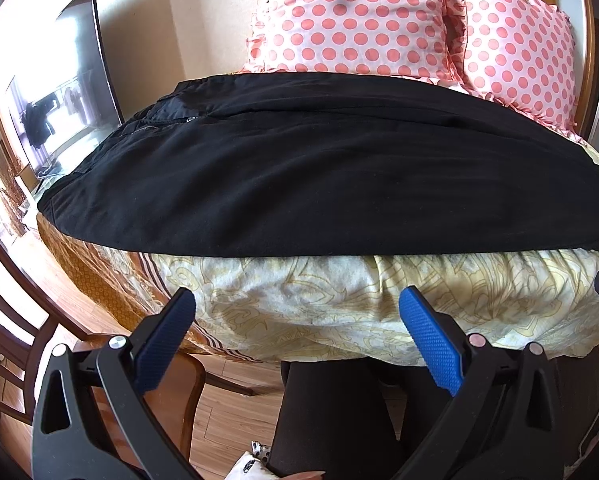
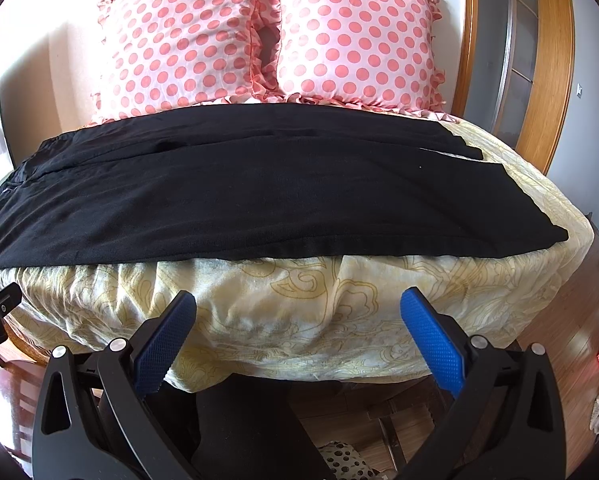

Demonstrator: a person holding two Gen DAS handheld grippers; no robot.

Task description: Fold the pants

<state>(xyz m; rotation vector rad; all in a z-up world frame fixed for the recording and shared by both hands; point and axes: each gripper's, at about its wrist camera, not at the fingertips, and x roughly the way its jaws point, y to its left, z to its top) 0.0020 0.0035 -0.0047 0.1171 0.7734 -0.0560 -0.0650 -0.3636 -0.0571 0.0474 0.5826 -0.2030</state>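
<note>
One pair of black, soft matte pants (image 2: 235,200) lies flat across the bed (image 2: 299,312), along its near edge, on a crinkled cream sheet with yellow swirls. Two frilly pink polka-dot pillows (image 2: 179,40) sit at the far edge. Left tongs (image 1: 297,308) and right tongs (image 2: 298,308), blue dimpled pads, both gape wide, empty, off the near edge.

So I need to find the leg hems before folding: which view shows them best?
Right wrist: both hems lie in full view on the bed's right. Left wrist sees the pants mostly at the waist; the hems sit squeezed at its right edge.
</note>
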